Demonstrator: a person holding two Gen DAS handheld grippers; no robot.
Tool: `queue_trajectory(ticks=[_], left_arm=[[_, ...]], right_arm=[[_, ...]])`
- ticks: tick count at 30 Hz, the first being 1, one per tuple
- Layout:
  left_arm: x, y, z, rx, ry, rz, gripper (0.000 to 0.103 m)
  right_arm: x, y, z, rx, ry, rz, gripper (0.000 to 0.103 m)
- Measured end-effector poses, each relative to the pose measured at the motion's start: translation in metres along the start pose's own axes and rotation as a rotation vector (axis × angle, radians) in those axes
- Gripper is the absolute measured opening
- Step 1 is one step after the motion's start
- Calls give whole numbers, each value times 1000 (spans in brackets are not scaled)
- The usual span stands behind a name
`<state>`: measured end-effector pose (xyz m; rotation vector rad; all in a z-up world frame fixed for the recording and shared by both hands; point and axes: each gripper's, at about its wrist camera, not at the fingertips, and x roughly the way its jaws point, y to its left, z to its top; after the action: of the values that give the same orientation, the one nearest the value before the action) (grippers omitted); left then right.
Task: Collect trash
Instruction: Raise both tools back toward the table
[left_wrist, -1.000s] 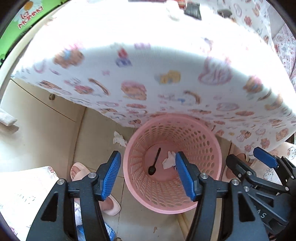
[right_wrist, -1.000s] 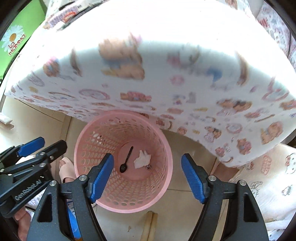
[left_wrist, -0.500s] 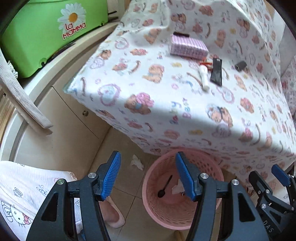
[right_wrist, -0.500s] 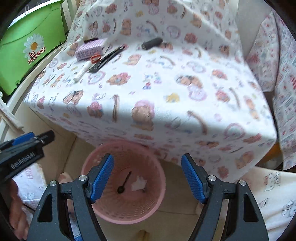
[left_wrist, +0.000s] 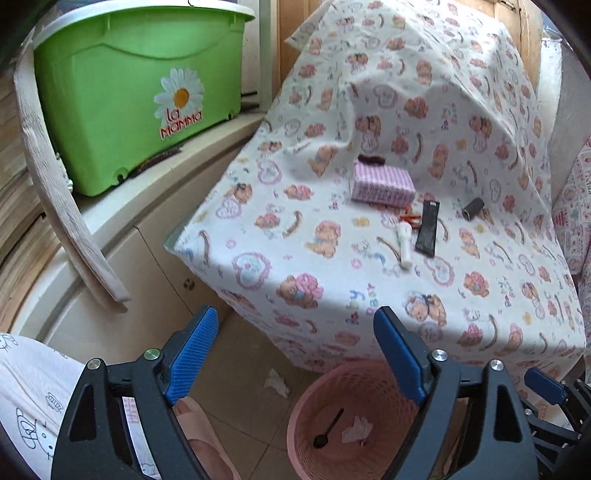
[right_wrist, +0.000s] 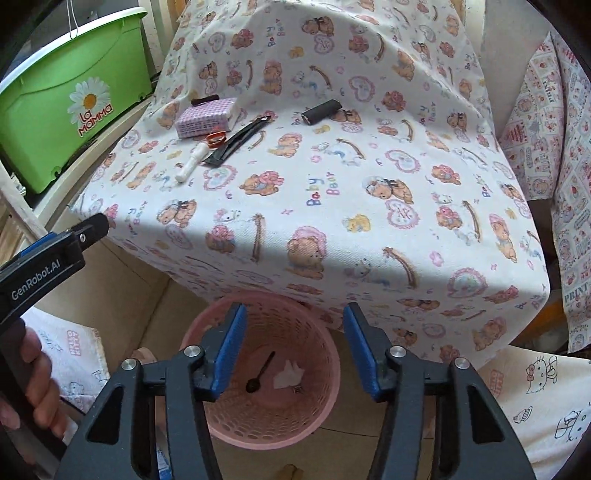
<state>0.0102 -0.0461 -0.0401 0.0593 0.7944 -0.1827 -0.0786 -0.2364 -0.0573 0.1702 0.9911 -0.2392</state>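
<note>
Nearest me, my right gripper (right_wrist: 291, 341) hangs with its jaws apart and nothing between them, right over the pink bin (right_wrist: 325, 413). My left gripper (left_wrist: 295, 356) is empty too, jaws spread wide, with the bin (left_wrist: 306, 435) low to its right. In the bin lie a black spoon (right_wrist: 260, 371) and a crumpled tissue (right_wrist: 288, 374). A second tissue scrap (left_wrist: 276, 382) sits on the floor just left of the bin, closest to my left gripper.

Farther on, the table (right_wrist: 332, 192) rises beyond the bin, and what is left to collect clusters at its far left: a white tube (right_wrist: 192, 163), a black wrapper (right_wrist: 238, 142) touching an orange ring (right_wrist: 216, 138), then a pink box (right_wrist: 205, 117), with a dark roll (right_wrist: 321, 112) apart to the right. From the right gripper, tube and wrapper both run diagonally, near-left to far-right. I judge the left gripper better placed for that cluster; the right suits the roll, whose long axis tilts the same way.
</note>
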Motion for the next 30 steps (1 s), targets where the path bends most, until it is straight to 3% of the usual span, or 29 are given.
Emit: queue_trajectory(ticks=[5, 8, 11, 18, 22, 28, 30], left_arm=[[-2, 0, 6, 7, -12, 29, 84], [3, 4, 13, -13, 31, -8, 81], [7, 1, 20, -5, 72, -34, 75], [1, -12, 42, 62, 48, -42, 77], [5, -10, 53, 52, 77, -75, 77], [19, -16, 53, 90, 126, -71, 77], [25, -21, 50, 100, 157, -88, 84]], right_arm=[[-11, 6, 6, -59, -17, 9, 49], [-20, 7, 13, -85, -36, 23, 39], [-28, 5, 23, -86, -53, 32, 37], [-43, -2, 63, -130, -89, 11, 38], [-45, -17, 87, -103, -125, 19, 41], [-25, -36, 90, -53, -188, -22, 41], [-15, -40, 89, -20, -167, -10, 41]])
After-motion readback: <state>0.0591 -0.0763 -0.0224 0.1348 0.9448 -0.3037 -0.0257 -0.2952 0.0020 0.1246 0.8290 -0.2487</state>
